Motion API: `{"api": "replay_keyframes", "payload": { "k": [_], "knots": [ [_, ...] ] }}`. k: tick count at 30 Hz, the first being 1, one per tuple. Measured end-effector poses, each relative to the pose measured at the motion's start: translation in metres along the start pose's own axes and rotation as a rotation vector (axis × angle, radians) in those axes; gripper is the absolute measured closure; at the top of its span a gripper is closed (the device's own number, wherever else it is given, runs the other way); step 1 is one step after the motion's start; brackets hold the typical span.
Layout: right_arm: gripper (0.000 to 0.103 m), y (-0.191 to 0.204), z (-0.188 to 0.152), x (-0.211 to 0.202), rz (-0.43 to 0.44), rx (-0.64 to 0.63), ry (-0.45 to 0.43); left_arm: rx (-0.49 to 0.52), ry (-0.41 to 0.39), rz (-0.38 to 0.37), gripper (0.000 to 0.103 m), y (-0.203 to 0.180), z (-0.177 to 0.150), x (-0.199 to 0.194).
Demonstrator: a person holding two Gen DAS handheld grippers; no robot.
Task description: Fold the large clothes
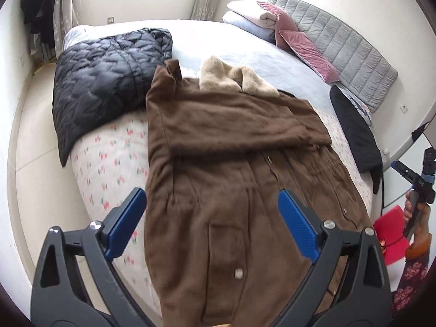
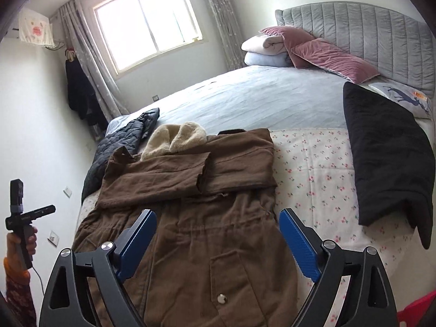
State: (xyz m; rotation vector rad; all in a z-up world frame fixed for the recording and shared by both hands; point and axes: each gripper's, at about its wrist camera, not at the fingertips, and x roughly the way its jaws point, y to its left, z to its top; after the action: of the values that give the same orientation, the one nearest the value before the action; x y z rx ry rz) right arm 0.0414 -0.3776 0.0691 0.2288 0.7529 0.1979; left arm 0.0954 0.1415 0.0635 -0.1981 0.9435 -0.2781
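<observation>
A: Where is the brown coat (image 1: 231,163) found?

B: It is spread on the bed (image 2: 313,169), sleeves folded across the chest, below and ahead of the left tool (image 1: 212,209) and the right tool (image 2: 218,234). Both tools are held apart, with nothing gripped between them.

A: What is cut off?

B: The coat's hem is lost under the frame edges. No writing can be read.

Floral bedspread (image 2: 313,169) lies free between brown coat (image 2: 190,218) and black garment (image 2: 389,163).
</observation>
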Motion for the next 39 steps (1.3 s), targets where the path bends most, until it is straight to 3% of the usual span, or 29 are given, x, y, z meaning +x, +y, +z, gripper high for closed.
{"api": "replay_keyframes", "payload": {
  "k": [7, 17, 20, 24, 28, 34, 39],
  "knots": [
    [0.01, -0.04, -0.074, 0.005, 0.007, 0.074, 0.11, 0.009, 0.064, -0.049, 0.006, 0.019, -0.061, -0.007],
    [0.01, -0.073, -0.14, 0.017, 0.041, 0.179, 0.214, -0.224, 0.193, -0.225, 0.006, 0.075, -0.125, 0.014],
    [0.01, -0.079, -0.151, 0.018, 0.037, 0.199, 0.234, -0.275, 0.28, -0.302, 0.016, 0.078, -0.143, 0.028],
    [0.01, -0.086, -0.163, 0.021, 0.036, 0.223, 0.259, -0.244, 0.355, -0.389, 0.026, 0.061, -0.165, 0.036],
    [0.01, -0.092, -0.175, 0.025, 0.047, 0.254, 0.265, -0.151, 0.348, -0.357, 0.026, 0.04, -0.173, 0.028],
    [0.01, -0.087, -0.181, 0.022, 0.043, 0.264, 0.234, -0.158, 0.336, -0.377, 0.031, 0.03, -0.176, 0.02],
    [0.009, -0.075, -0.185, 0.021, 0.039, 0.222, 0.249, -0.122, 0.326, -0.33, 0.036, 0.015, -0.176, 0.022]
  ]
}}
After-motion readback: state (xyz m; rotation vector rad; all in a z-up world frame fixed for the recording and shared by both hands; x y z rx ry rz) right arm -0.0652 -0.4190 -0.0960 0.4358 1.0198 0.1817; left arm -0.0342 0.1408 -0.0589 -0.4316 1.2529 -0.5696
